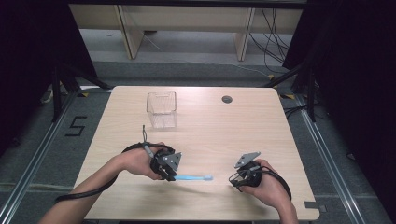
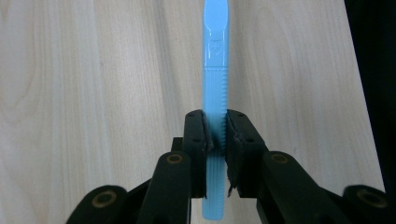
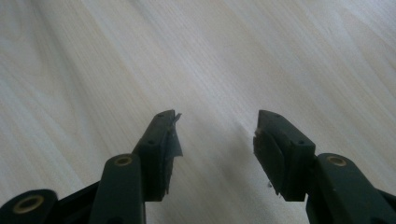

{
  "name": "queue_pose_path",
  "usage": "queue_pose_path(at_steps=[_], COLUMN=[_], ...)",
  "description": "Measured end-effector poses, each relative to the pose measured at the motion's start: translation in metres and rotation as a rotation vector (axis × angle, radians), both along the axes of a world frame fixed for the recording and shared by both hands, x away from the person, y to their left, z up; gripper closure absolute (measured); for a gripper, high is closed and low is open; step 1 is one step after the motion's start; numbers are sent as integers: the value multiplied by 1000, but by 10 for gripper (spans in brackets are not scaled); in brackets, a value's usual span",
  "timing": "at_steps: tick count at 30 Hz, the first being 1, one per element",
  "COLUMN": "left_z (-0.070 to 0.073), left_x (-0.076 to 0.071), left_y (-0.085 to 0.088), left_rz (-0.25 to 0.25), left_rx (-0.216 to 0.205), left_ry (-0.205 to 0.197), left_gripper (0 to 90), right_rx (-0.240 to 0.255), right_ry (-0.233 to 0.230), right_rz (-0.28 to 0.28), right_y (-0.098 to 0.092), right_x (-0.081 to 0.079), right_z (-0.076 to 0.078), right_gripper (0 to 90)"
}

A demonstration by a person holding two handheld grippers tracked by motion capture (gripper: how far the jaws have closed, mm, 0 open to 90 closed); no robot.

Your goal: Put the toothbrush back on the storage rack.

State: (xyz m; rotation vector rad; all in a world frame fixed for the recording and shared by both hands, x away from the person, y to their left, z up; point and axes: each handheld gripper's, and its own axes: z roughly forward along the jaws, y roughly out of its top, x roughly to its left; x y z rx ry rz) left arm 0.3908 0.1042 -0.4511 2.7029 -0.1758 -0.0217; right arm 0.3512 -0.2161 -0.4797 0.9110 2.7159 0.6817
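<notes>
We have the toothbrush (image 1: 194, 178) clamped in the left gripper (image 1: 169, 176), lower centre-left of the high view. The gripper pinches the ribbed handle partway up from its butt end; in the left gripper view the handle (image 2: 215, 116) runs straight up the frame between the two pads, a short tail poking back under the jaws, the longer part sticking out ahead.

Key relation: in the high view the toothbrush's long axis lies about level across the frame, pointing right from the left gripper, towards the right gripper (image 1: 239, 179). We can't tell from the frames whether it is touching the table (image 1: 219, 126) or just above it.

The clear bin (image 1: 161, 109) stands in the upper left part of the table, well above the left gripper in frame and clearly apart from it. So the bin lies roughly square to the toothbrush's axis, not along it. Our read: if the toothbrush goes in the bin, the left hand needs to carry it up-frame and tip it upright or swing it round, since the bin mouth looks narrow next to the toothbrush's length.

The left hand is the nearer one to the bin. The right gripper sits lower right of the table, jaws spread, nothing between them, just bare table ahead in the right gripper view (image 3: 217, 135).
</notes>
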Motion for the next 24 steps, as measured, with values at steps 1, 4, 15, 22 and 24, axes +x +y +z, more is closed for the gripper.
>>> queue_pose_path(at_steps=[1,4,15,22,24], left_z=[1,3,9,7,7], left_x=[-1,-3,-5,-4,-4], left_y=[2,7,26,36,39], left_rz=[3,15,136,196,217], left_rx=[-9,-51,-206,-298,-336], left_ry=[-2,-7,-29,-52,-55], left_gripper=[781,781,781,781,781], right_rx=[0,5,11,12,12], right_ry=[0,6,5,2,9], right_rz=[1,-7,-4,-4,-5], right_y=[0,2,4,3,4], right_x=[0,-1,-2,-1,-2], right_z=[0,-1,-3,-3,-4], right_gripper=[490,491,492,492,492])
